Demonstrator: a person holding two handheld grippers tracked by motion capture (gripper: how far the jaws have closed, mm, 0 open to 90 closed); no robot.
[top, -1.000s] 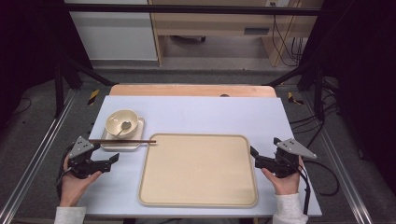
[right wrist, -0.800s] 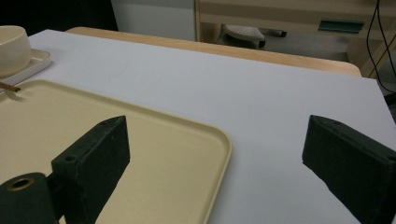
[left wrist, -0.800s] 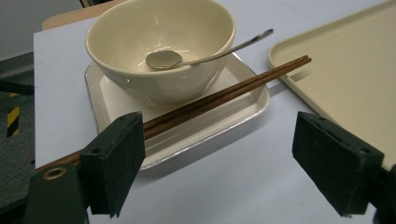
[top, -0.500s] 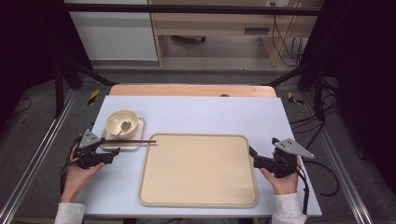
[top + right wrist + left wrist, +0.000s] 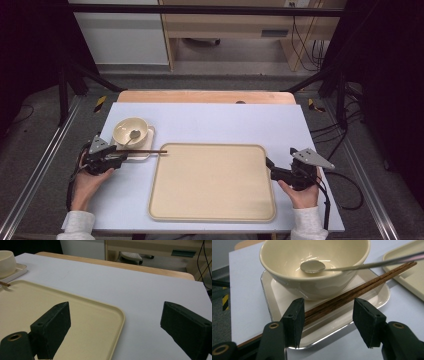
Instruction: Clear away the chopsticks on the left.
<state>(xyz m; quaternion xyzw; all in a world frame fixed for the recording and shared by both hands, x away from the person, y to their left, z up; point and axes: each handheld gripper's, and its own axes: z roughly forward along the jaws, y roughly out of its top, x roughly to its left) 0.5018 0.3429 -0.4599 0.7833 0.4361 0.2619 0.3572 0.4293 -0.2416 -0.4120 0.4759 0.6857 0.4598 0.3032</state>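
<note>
A cream bowl [image 5: 130, 131] with a metal spoon [image 5: 133, 135] in it stands on a small square plate [image 5: 146, 154] at the table's left. Brown chopsticks [image 5: 150, 151] lie across the plate's front, their tips over the edge of the large beige tray [image 5: 212, 195]. My left gripper [image 5: 119, 158] is at the plate's near-left corner. In the left gripper view its jaws [image 5: 329, 304] straddle the chopsticks [image 5: 367, 286]. They have just been closing; one pad is against the sticks, the other stands apart. My right gripper [image 5: 270, 165] stands open at the tray's right edge [image 5: 120, 315], holding nothing.
The white table top [image 5: 225, 125] has bare room behind and to the right of the tray. A wooden strip [image 5: 205, 96] runs along its far edge. Dark stand legs and cables [image 5: 345, 130] lie on the floor at both sides.
My left gripper has moved toward the plate and lowered, and its jaws have narrowed around the chopsticks. The right gripper, tray, bowl and spoon have stayed put.
</note>
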